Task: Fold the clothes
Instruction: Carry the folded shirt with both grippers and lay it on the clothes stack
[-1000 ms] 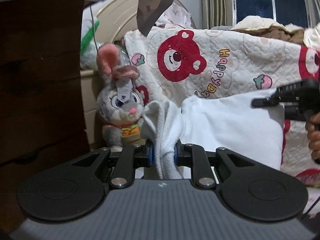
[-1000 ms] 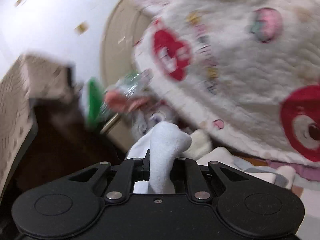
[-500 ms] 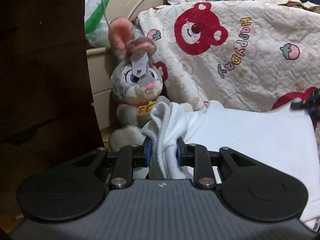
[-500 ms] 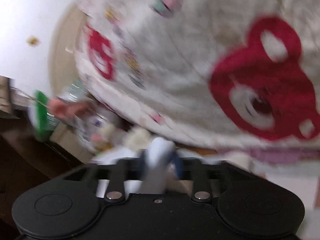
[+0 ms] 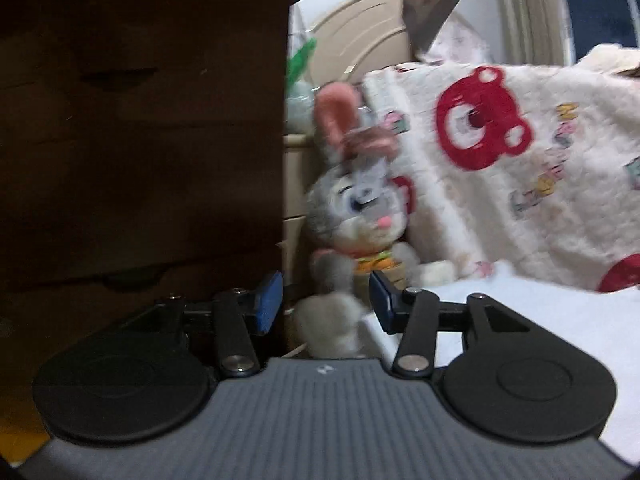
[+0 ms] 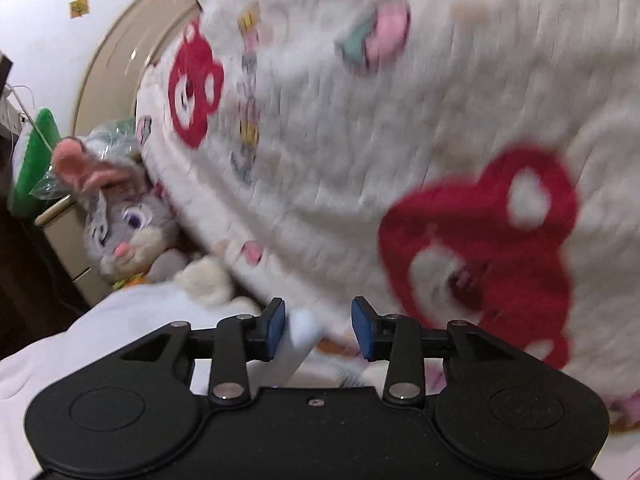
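My left gripper [image 5: 326,300] gapes wide, empty; the right gripper [image 6: 318,330] is spread too, a corner of the white garment [image 6: 160,312] loose between its pads. The garment lies flat by the rabbit [image 5: 360,216]; I could snag that corner, wrecking the fold.

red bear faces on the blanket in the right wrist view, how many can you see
2 on the blanket: a small red bear face at upper left, above the plush bunny, and a large one at lower right. More may lie out of frame.

Quilted fleecy blanket [image 6: 400,128]; plush rabbit [image 5: 360,216]; smooth white garment [image 5: 540,320]
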A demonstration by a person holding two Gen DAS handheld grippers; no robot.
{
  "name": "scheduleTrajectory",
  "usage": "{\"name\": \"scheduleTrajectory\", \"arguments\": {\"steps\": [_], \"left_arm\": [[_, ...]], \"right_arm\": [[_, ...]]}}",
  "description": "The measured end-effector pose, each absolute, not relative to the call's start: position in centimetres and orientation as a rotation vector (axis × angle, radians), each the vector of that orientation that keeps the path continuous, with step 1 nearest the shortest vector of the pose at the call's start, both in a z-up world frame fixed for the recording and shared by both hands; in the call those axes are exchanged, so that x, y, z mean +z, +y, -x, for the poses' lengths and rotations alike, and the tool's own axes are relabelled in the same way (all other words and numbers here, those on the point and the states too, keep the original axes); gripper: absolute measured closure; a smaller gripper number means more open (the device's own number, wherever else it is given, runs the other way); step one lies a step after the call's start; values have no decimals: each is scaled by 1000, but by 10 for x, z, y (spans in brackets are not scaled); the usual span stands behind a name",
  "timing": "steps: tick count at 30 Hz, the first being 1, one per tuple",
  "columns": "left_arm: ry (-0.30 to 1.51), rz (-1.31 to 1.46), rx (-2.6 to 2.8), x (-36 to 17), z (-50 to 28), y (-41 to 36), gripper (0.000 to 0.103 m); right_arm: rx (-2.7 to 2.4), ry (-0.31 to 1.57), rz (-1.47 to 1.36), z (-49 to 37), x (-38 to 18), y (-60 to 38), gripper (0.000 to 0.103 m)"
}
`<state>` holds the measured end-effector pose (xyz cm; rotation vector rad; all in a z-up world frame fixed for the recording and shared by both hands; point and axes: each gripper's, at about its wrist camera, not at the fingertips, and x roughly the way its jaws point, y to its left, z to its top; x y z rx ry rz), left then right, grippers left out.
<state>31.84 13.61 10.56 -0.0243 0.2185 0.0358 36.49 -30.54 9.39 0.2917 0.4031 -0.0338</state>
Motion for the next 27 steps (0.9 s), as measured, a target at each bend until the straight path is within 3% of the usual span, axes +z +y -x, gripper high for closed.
{"name": "scheduleTrajectory", "arguments": {"steps": [3,5,7,10,12,27], "left_arm": [[226,-8,-164,116,-330,127,58],[303,-124,-238,111,-347,107,65],[393,-159,-198,93,-366,99,65],[508,-86,-164,67,-388,107,65],[540,12,-167,55,-393,122,60],[514,70,-192,37,-384,125,57]], "right_arm": [[9,336,-217,-350,115,-299,60],[120,327,-145,-342,124,-286,60],[226,350,-60,-337,125,-270,61],[255,418,35,-340,94,-261,64],[273,462,98,-342,74,-256,64],[222,474,-38,-350,33,-269,64]]}}
